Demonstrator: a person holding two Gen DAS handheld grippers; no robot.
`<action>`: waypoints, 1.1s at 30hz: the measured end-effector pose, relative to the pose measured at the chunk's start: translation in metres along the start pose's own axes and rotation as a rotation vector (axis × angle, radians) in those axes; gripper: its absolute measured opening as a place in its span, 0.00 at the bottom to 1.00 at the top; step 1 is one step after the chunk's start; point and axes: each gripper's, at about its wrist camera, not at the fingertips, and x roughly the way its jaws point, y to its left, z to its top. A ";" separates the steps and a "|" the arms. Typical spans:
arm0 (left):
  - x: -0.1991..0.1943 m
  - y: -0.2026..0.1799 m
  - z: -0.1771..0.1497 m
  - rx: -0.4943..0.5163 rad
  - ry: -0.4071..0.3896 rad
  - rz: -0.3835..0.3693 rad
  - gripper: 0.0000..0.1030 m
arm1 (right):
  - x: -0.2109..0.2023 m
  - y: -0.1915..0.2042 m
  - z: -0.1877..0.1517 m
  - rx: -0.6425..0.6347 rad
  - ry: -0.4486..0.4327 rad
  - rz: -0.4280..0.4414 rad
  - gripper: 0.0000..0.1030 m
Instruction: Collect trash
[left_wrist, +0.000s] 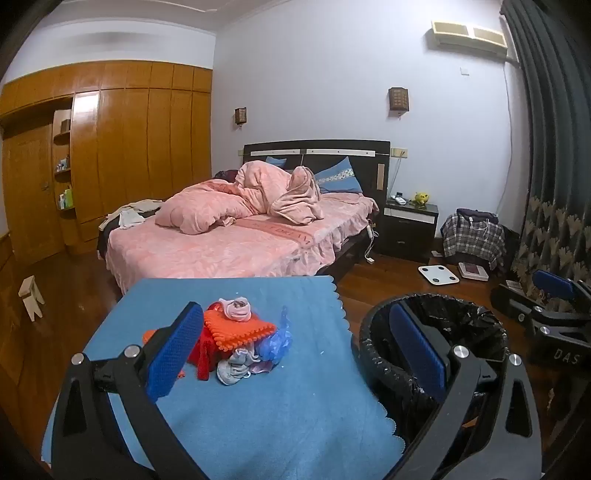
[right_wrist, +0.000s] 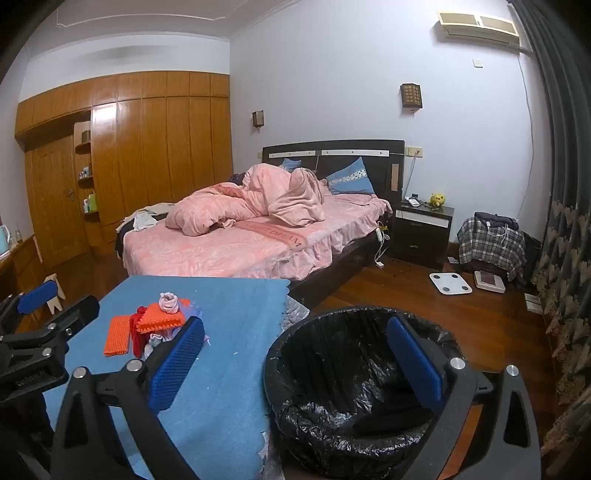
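A heap of trash lies on the blue cloth (left_wrist: 236, 417) covering a table: an orange knitted pad (left_wrist: 240, 328), a rolled pink sock (left_wrist: 238, 309), a red piece (left_wrist: 201, 356), a grey rag (left_wrist: 232, 367) and a crumpled blue bag (left_wrist: 277, 339). A bin lined with a black bag (left_wrist: 436, 332) stands right of the table. My left gripper (left_wrist: 295, 354) is open and empty, over the cloth near the heap. My right gripper (right_wrist: 295, 358) is open and empty, above the bin (right_wrist: 354, 387); the heap (right_wrist: 159, 321) lies to its left.
A bed with pink bedding (left_wrist: 240, 229) stands behind the table. A dark nightstand (left_wrist: 406, 229), a white scale (left_wrist: 437, 274) and a plaid-covered pile (left_wrist: 472, 232) are on the wooden floor at right. A wooden wardrobe (left_wrist: 122, 147) fills the left wall. Curtains (left_wrist: 554, 184) hang at right.
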 end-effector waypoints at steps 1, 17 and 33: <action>0.000 0.000 0.000 0.004 0.004 -0.001 0.95 | 0.000 0.000 0.000 -0.002 0.002 -0.001 0.94; 0.001 0.004 -0.002 -0.009 -0.004 -0.003 0.95 | 0.000 0.000 0.000 0.003 -0.002 0.001 0.94; 0.001 0.002 -0.001 -0.011 -0.002 -0.001 0.95 | 0.001 0.000 -0.001 0.003 0.000 0.001 0.94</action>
